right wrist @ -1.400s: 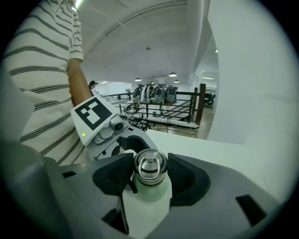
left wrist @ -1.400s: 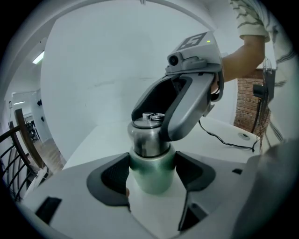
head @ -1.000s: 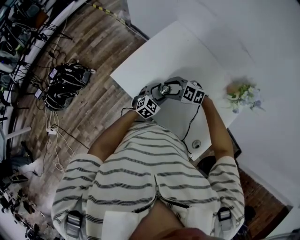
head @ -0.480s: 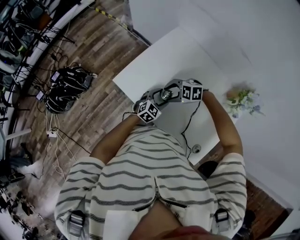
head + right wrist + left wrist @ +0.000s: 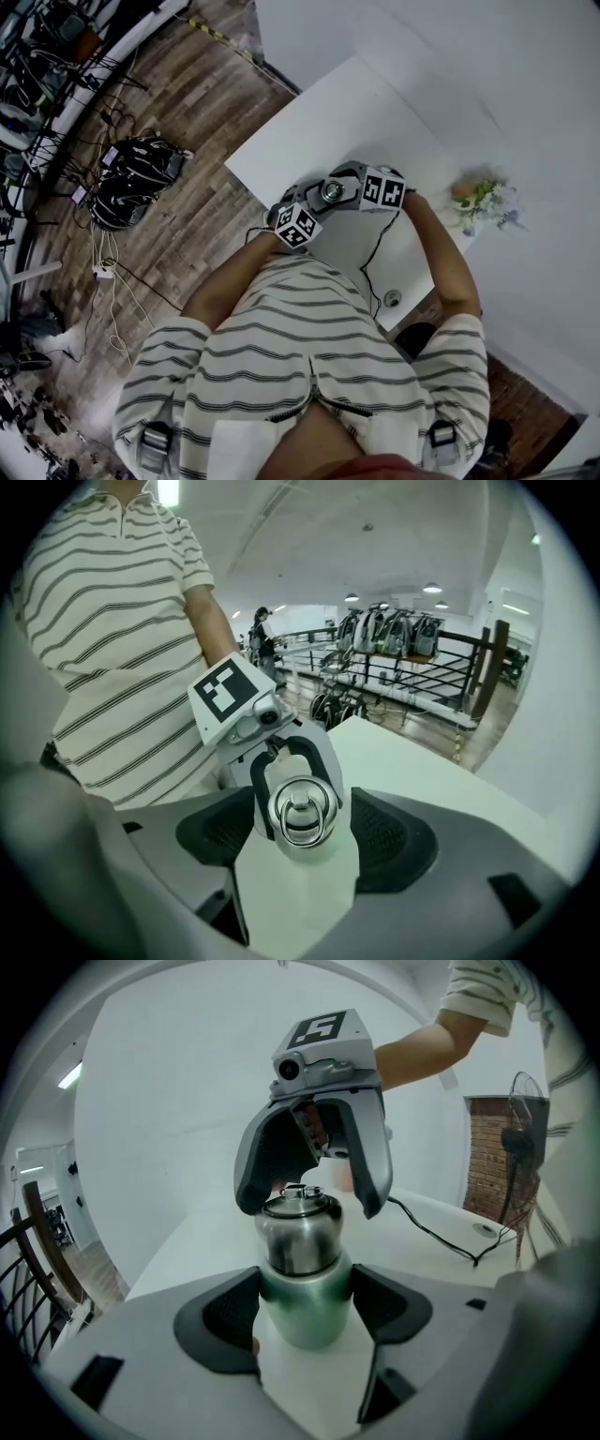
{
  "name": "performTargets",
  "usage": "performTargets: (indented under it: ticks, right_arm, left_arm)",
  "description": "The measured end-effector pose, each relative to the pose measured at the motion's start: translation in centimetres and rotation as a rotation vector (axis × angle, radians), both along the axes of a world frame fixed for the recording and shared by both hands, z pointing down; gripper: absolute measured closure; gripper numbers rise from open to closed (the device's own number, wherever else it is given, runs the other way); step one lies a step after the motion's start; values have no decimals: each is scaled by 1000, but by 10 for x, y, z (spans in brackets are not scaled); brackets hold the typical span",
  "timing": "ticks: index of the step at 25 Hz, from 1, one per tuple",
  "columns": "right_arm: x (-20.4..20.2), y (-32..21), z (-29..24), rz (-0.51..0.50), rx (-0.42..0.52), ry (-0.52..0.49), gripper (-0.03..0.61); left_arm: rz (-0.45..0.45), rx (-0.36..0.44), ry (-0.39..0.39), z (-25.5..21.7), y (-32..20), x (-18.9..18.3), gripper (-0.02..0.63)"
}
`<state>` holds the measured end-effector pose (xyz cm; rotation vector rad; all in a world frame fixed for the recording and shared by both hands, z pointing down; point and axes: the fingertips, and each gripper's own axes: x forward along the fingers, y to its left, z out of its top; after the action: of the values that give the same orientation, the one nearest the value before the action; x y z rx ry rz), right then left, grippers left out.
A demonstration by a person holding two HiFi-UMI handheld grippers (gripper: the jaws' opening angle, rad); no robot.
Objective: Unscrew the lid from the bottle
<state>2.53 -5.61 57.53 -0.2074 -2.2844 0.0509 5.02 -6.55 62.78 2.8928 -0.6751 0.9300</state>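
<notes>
No readable text or labels

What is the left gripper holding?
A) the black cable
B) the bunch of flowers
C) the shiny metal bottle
C: in the left gripper view, the left gripper is clamped on the bottle, with one jaw pressed against each side of its green body.
</notes>
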Motion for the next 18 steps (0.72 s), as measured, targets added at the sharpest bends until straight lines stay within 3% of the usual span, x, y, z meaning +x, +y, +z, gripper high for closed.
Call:
performTargets:
  ticks: [3,10,15,18]
  right_arm:
    - [5,-6,-11,186,71,-72,239]
    - [12,-12,-23,756,188,-204,232]
    - [14,-15,-17,1023,230,-249,239]
    - [17,-17,-13,1103,246,-252,242]
  left_arm:
    - [-3,2,0,2,0,3,305]
    - [-7,1,-1,1,0,2,305]
    - [-8,-1,-3,2,0,1,305]
    - [-8,0,-4,2,-1,1,305]
